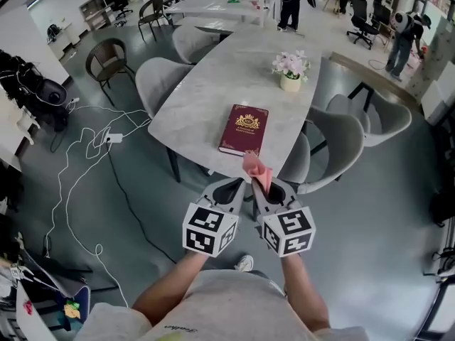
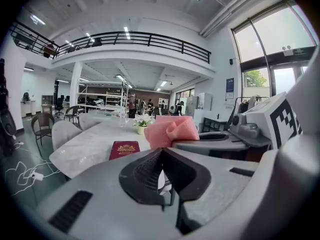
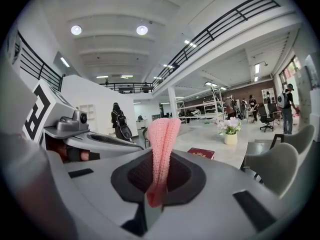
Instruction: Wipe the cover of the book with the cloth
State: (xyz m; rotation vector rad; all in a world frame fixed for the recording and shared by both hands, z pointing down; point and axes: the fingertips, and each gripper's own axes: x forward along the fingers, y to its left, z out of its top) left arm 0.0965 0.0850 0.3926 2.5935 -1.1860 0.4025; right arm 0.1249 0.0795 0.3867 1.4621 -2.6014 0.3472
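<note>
The right gripper (image 3: 159,184) has its jaws closed on a pink knitted cloth (image 3: 161,144), which stands up in a folded strip between the pads. Just beside it, the left gripper (image 2: 162,176) has its jaws pressed together with nothing between them. Both are held off the near edge of a grey marble-look table (image 1: 206,91). The maroon book (image 1: 244,128), with a gold emblem on its cover, lies flat and closed near that edge. A small pot of pale flowers (image 1: 290,68) stands farther back.
</note>
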